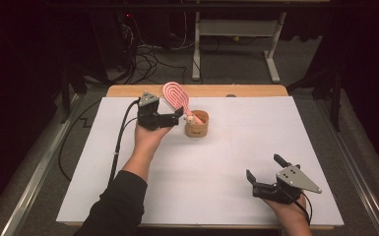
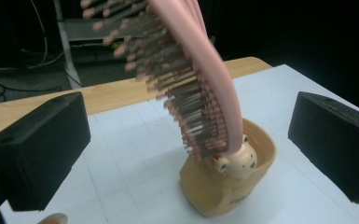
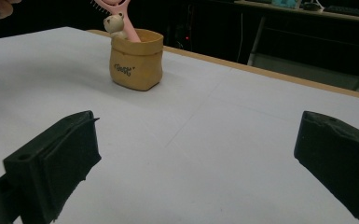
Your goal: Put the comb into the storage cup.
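A pink hairbrush [image 1: 175, 96] stands handle-down in a small tan cup [image 1: 197, 124] at the back middle of the white table. A little bear figure [image 2: 237, 161] sits at the cup's rim against the brush. In the left gripper view the brush head [image 2: 186, 74] leans between the two black jaws without touching either. My left gripper [image 1: 178, 114] is open just left of the cup. My right gripper [image 1: 265, 166] is open near the front right, nothing between its jaws. From the right gripper view the cup [image 3: 136, 58] stands far off.
The white sheet [image 1: 236, 162] covers a wooden table [image 1: 128, 91] whose far edge shows beyond it. Behind the table are desk legs [image 1: 196, 46] and loose cables [image 1: 147, 61] on the floor. A black cable [image 1: 120, 142] trails from the left gripper.
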A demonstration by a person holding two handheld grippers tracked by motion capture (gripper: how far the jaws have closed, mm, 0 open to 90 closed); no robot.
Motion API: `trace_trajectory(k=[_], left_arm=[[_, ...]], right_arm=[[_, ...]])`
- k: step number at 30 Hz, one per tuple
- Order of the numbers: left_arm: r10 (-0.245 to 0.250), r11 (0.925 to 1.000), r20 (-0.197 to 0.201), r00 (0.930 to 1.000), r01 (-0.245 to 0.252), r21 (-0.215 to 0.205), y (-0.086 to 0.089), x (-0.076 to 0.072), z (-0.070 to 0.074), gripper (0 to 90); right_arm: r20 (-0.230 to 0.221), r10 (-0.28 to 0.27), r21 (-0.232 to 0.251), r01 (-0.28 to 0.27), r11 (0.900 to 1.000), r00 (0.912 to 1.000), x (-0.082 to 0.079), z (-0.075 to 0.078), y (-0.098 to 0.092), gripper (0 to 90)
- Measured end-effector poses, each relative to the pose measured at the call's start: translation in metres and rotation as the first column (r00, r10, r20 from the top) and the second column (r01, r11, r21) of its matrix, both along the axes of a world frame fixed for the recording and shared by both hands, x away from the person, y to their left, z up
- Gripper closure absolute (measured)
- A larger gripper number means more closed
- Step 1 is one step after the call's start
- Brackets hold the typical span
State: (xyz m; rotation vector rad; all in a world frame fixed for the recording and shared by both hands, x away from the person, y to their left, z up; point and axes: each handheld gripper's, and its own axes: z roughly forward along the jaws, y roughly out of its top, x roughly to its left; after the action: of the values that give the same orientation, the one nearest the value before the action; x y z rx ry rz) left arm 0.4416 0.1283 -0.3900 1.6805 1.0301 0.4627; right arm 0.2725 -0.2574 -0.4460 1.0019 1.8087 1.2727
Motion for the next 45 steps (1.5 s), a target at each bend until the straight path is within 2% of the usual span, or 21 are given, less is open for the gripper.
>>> trace_trajectory(k=[6,16,21,23,29,34,38,42,45], left_arm=[[-0.013,0.9999,-0.001,0.9999,0.013,0.004,0.007,-0.01,-0.012,0.0],[-0.047,0.9987,-0.008,0.9989,0.047,-0.018,0.019,-0.029,-0.03,0.0],[-0.046,0.9988,-0.002,0.9989,0.046,0.015,0.024,-0.041,-0.039,0.0],[-0.047,0.9988,-0.009,0.9988,0.047,0.01,0.027,-0.046,-0.044,0.0],[-0.058,0.9983,-0.018,0.9982,0.057,-0.012,0.039,-0.065,-0.051,0.0],[-0.057,0.998,0.008,0.9983,0.058,-0.025,0.048,-0.086,-0.049,0.0],[-0.051,0.9986,0.019,0.9985,0.052,-0.015,0.057,-0.102,-0.049,0.0],[-0.043,0.9989,0.02,0.9989,0.043,0.017,0.067,-0.118,-0.056,0.0],[-0.046,0.9988,0.015,0.9988,0.046,0.016,0.076,-0.131,-0.06,0.0]], right_arm=[[-0.001,-0.001,0.0,0.001,1.0,1.0,0.0,0.0,0.0,0.1],[-0.001,0.001,-0.003,-0.001,1.0,1.0,0.0,-0.001,0.001,0.1],[-0.003,0.0,-0.006,0.0,1.0,1.0,0.0,-0.001,0.001,0.1],[-0.001,0.001,-0.007,-0.001,1.0,1.0,-0.001,-0.001,0.001,0.1],[-0.002,0.003,-0.007,-0.003,1.0,1.0,-0.001,-0.001,0.002,0.1],[-0.005,0.005,-0.01,-0.005,1.0,1.0,-0.001,-0.001,0.002,0.1],[-0.005,0.005,-0.011,-0.005,1.0,1.0,-0.001,-0.001,0.002,0.1],[-0.004,0.005,-0.009,-0.005,1.0,1.0,-0.001,-0.001,0.002,0.1],[-0.003,0.007,-0.011,-0.007,1.0,1.0,-0.001,-0.001,0.002,0.1]])
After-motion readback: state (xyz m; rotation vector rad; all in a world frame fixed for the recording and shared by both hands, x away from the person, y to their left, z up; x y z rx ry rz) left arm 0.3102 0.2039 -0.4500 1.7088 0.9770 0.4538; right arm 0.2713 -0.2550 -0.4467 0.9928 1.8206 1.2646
